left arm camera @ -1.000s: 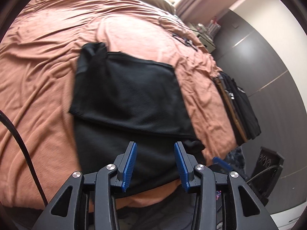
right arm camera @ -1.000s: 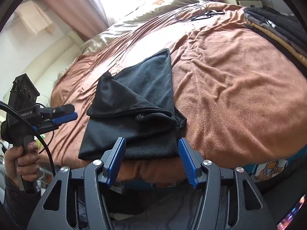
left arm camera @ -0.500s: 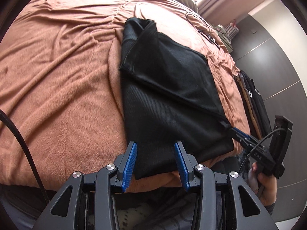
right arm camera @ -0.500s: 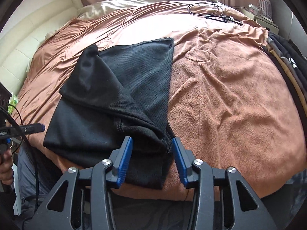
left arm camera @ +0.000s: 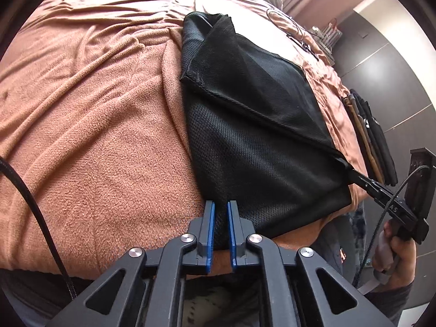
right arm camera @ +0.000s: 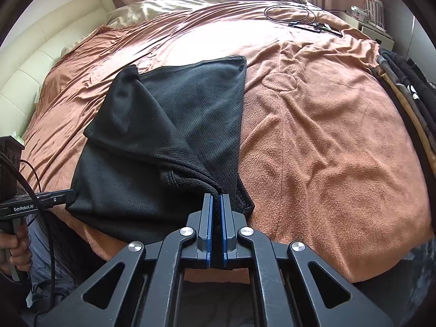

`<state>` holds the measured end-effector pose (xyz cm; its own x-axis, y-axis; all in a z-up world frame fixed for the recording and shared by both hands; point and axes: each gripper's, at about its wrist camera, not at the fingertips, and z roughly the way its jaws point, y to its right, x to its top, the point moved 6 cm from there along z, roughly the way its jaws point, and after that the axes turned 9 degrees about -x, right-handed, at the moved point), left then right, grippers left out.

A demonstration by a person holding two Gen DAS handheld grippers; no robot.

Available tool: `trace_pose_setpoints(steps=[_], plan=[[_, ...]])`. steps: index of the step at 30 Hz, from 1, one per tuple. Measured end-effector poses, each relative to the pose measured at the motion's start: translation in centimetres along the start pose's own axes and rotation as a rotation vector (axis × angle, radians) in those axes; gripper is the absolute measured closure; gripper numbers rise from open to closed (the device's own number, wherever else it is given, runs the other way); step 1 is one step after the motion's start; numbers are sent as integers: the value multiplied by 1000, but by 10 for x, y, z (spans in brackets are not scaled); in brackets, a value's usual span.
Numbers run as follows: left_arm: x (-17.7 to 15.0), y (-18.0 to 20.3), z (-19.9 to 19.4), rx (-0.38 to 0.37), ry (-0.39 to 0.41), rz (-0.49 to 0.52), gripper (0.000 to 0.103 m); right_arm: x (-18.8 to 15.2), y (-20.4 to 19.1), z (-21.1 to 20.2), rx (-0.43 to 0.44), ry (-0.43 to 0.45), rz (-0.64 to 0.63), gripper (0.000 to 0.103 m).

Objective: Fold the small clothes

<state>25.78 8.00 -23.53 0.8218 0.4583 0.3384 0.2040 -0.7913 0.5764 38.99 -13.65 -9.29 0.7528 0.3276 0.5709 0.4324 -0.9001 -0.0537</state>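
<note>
A black mesh garment lies partly folded on the brown blanket, with one flap laid diagonally over the lower layer. My left gripper is at its near left corner, jaws closing, the blue pads pinching the cloth edge. At the near right corner, where the flap's hem ends, my right gripper closes its jaws in the same way, with cloth between the pads. Each view shows the other gripper at the far corner: the right gripper, the left gripper.
A stack of folded dark clothes lies along the bed's right edge. A cable and small items lie at the far end. A cream headboard curves on the left, and dark wardrobe doors stand beyond the bed.
Both grippers dropped to the garment's near edge and went from open to closed on its two corners. The right gripper shifted leftward along the hem.
</note>
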Motion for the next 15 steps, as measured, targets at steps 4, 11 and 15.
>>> trace_pose_setpoints(steps=[4, 11, 15], plan=[[-1, -5, -8, 2, 11, 3, 97, -5, -1, -6, 4, -6, 4, 101], [-3, -10, -13, -16, 9, -8, 97, -19, 1, -12, -4, -14, 17, 102], [-3, -11, -17, -36, 11, -28, 96, -26, 2, -7, -36, -33, 9, 101]])
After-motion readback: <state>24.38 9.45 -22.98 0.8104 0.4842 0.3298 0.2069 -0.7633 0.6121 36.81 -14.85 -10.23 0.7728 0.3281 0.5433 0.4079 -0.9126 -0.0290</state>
